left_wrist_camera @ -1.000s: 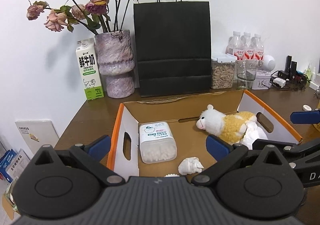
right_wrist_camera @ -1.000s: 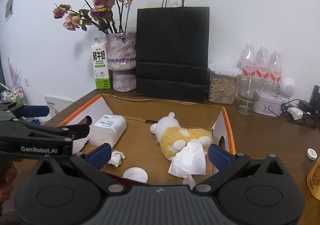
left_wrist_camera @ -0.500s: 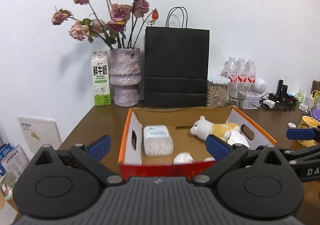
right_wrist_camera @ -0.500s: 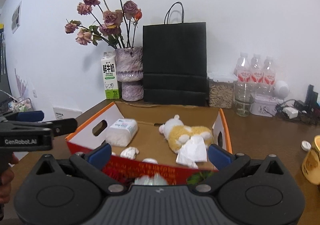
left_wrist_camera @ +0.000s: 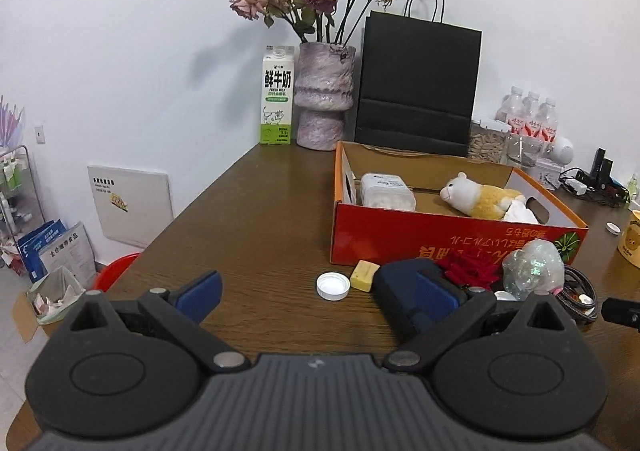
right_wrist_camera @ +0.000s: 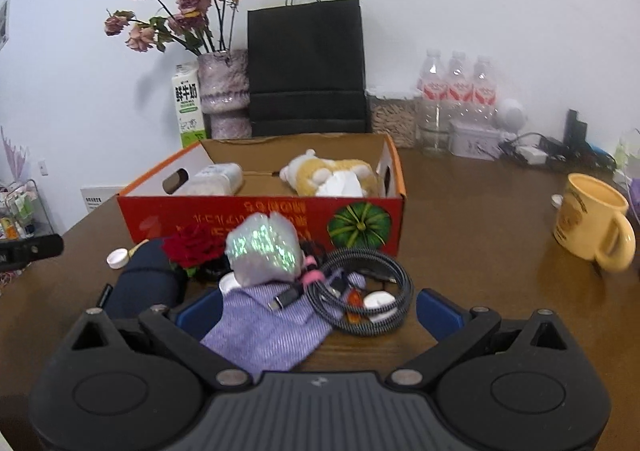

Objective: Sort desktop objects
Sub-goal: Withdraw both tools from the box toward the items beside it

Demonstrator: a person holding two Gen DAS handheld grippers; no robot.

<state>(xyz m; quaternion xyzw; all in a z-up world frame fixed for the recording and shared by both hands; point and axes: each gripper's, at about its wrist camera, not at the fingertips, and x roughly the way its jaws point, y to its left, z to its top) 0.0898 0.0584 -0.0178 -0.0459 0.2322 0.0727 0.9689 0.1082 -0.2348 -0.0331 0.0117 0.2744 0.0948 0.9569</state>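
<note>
I see a dark wood-grain table against a white wall, with a white panel leaning on the wall at 9 o'clock in the left view and a wire rack at the far left. Left gripper is spread wide and empty over bare tabletop; right gripper is also wide, holding nothing, with a lilac cloth and a coiled braided cable lying between its fingers. The red-and-orange cardboard box sits at 12 o'clock in the right view, with inverted yellow print I can't read and a green pumpkin graphic. Inside it: plush toy with a tissue on it, and a cotton swab tub. Just in front of the box: red rose, iridescent wrap bundle, dark case, white cap, yellow block. The milk carton reads "FRESH MILK". A black paper bag, a vase of dried roses, and water bottles line the wall; a yellow mug sits at 3 o'clock.
</note>
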